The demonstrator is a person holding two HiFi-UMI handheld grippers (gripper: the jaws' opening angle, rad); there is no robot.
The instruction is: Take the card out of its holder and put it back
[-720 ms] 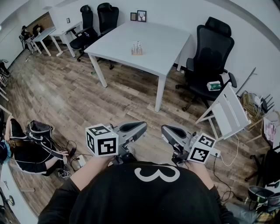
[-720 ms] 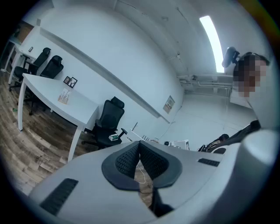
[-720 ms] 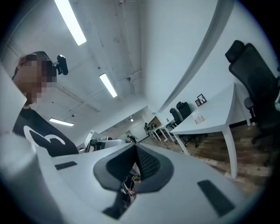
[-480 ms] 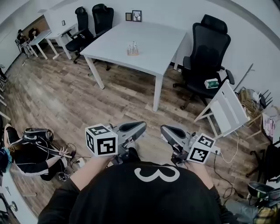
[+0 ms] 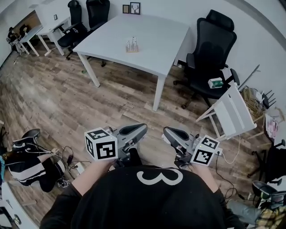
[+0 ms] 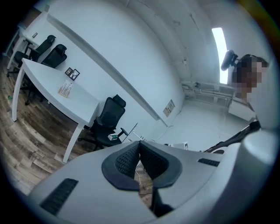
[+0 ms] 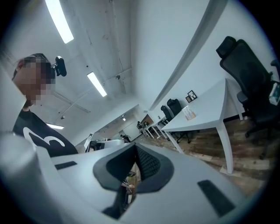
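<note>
The card holder (image 5: 131, 45) stands on the white table (image 5: 156, 40), toward the table's far left part as we look down on it. Pale cards stand upright in it, though at this range we cannot tell one card from another. Nothing touches it, and it is well apart from us, across a wide stretch of wood-plank floor (image 5: 89, 98). Two small picture frames (image 5: 131, 8) stand at the wall behind the table's far edge. A black office chair (image 5: 213, 44) stands at the table's right end with a small green-and-white box (image 5: 215, 83) on its seat, and a white slatted rack (image 5: 232, 115) leans just beside that chair. Two more black chairs (image 5: 85, 13) stand at the table's far left corner. We hold both grippers low in front of our chest, side by side, roughly level, with their tips turned toward each other. The left gripper (image 5: 144, 128) has its jaws closed together, the ribbed pads meeting at the tips, with nothing between them. The right gripper (image 5: 166, 131) has its jaws together in the same way and is likewise empty. On the floor to our left lie a black bag (image 5: 27, 156) and a tangle of cables (image 5: 71, 161).
</note>
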